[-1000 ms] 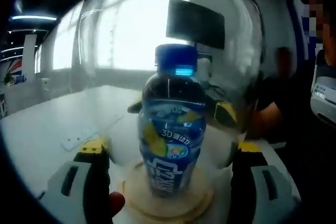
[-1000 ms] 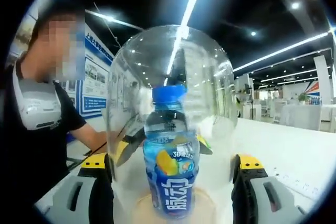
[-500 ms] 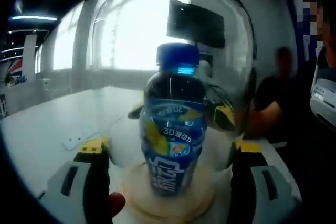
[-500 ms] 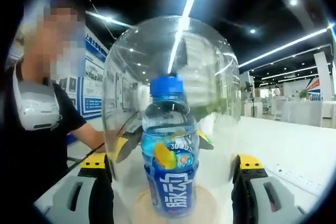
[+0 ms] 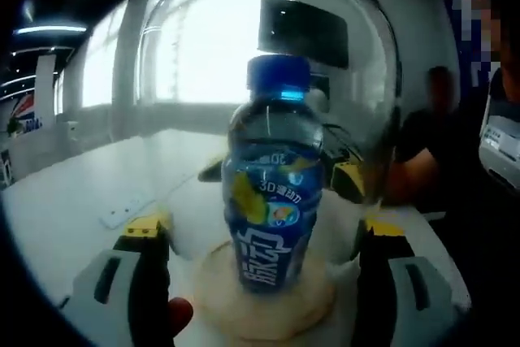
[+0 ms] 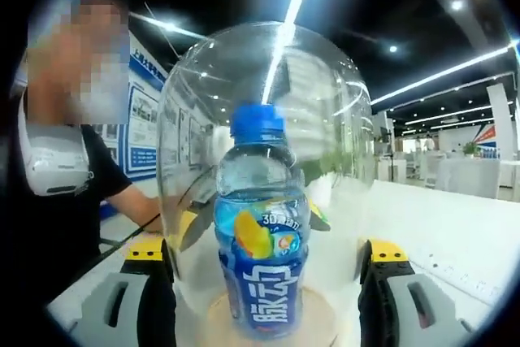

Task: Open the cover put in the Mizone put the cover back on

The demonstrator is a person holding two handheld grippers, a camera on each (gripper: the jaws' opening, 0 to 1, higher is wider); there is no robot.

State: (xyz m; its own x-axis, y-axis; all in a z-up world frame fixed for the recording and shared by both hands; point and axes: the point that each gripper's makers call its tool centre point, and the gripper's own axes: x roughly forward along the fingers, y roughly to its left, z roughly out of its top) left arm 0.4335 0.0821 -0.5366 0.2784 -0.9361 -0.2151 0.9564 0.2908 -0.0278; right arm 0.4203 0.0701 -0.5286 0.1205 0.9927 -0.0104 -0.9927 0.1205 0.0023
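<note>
A blue Mizone bottle (image 5: pixel 274 201) (image 6: pixel 260 241) with a blue cap stands upright on a round wooden base (image 5: pixel 264 310) (image 6: pixel 325 314). A clear dome cover (image 5: pixel 183 79) (image 6: pixel 325 103) surrounds it. My left gripper (image 5: pixel 262 229) has one jaw against each side wall of the dome. My right gripper (image 6: pixel 264 253) clasps the dome the same way from the opposite side. Through the plastic, each view shows the other gripper's yellow-tipped jaws (image 5: pixel 349 176) (image 6: pixel 191 229) behind the bottle.
The white table (image 5: pixel 73 193) (image 6: pixel 439 233) carries a white power strip (image 5: pixel 122 213). A person in a dark shirt (image 6: pixel 49 225) (image 5: pixel 422 160) stands close beside the dome. A dark monitor (image 5: pixel 302 34) hangs behind. Further tables stand at the far right (image 6: pixel 471 172).
In both views the bottle and the wooden base have grown larger and sit a little higher, and the cap is closer to the dome's top. Both grippers keep their hold on the dome.
</note>
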